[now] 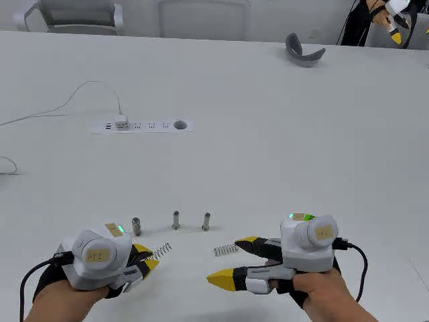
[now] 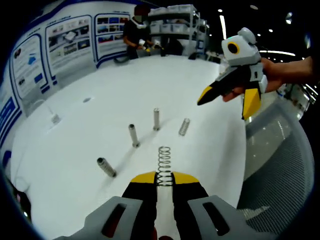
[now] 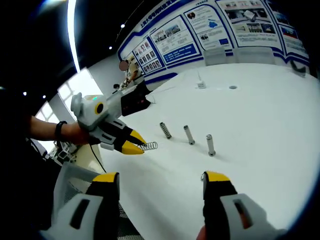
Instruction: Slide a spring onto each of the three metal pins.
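We are on the second spring: the leftmost pin [image 1: 136, 226], near the tabletop's [image 1: 268, 134] near edge, already wears one. Our left tool [image 1: 149, 258] pinches a spring [image 1: 161, 251] by its end; next it needs lining up over the middle pin [image 1: 175, 219]. Our right tool [image 1: 224, 261] gapes empty beside the loose spring [image 1: 226, 249].

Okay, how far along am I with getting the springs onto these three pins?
Done: the leftmost pin already wears the first spring. In hand: the left gripper is shut on a second spring. Left: the middle pin and right-hand pin are bare, and a third spring lies loose near the open right gripper.
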### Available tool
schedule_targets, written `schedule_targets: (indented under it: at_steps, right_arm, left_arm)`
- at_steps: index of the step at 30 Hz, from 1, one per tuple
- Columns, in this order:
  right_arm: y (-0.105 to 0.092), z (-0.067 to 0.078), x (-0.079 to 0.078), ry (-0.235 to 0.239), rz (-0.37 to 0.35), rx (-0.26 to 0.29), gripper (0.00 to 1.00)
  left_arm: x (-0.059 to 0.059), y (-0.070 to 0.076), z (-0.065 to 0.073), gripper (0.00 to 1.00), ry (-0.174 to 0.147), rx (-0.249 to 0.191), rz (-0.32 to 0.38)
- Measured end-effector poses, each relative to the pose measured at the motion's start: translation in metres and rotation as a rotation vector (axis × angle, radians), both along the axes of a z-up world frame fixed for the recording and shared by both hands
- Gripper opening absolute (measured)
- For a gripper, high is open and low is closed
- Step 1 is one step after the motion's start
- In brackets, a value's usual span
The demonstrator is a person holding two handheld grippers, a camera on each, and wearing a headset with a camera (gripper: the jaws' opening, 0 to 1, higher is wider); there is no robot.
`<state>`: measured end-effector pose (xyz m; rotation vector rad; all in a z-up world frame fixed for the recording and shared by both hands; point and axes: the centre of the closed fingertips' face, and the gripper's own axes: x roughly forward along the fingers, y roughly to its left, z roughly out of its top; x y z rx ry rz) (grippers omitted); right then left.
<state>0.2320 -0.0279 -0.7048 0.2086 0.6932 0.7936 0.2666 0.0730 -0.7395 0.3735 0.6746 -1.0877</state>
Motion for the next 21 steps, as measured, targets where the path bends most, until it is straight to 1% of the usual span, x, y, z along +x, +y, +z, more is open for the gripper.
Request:
schedule_targets:
  at_steps: [1,7,9,11,13,15,16,21]
  right_arm:
    - [0.001,0.0,0.001,-0.001,0.002,0.002,0.69]
    - [0.015,0.006,0.009,0.003,0.023,0.039,0.67]
    - [0.021,0.008,0.01,0.01,0.034,0.059,0.66]
    - [0.027,0.01,0.012,0.024,0.043,0.092,0.64]
    - [0.034,0.014,0.013,0.038,0.047,0.136,0.62]
    - [0.038,0.017,0.015,0.047,0.051,0.164,0.58]
    - [0.041,0.018,0.015,0.055,0.053,0.179,0.57]
    - [0.052,0.013,0.016,0.089,0.065,0.208,0.53]
  left_arm:
    - [-0.001,-0.001,0.001,0.1,0.008,-0.008,0.006]
    - [-0.008,-0.005,0.011,0.1,-0.003,-0.028,0.0]
    - [-0.01,-0.007,0.014,0.1,-0.011,-0.032,-0.008]
    - [-0.012,-0.01,0.017,0.1,-0.015,-0.038,-0.015]
    - [-0.013,-0.012,0.021,0.1,-0.02,-0.042,-0.02]
    - [-0.015,-0.014,0.023,0.1,-0.02,-0.047,-0.026]
    - [-0.017,-0.016,0.024,0.1,-0.027,-0.048,-0.034]
    - [-0.022,-0.021,0.03,0.1,-0.036,-0.049,-0.057]
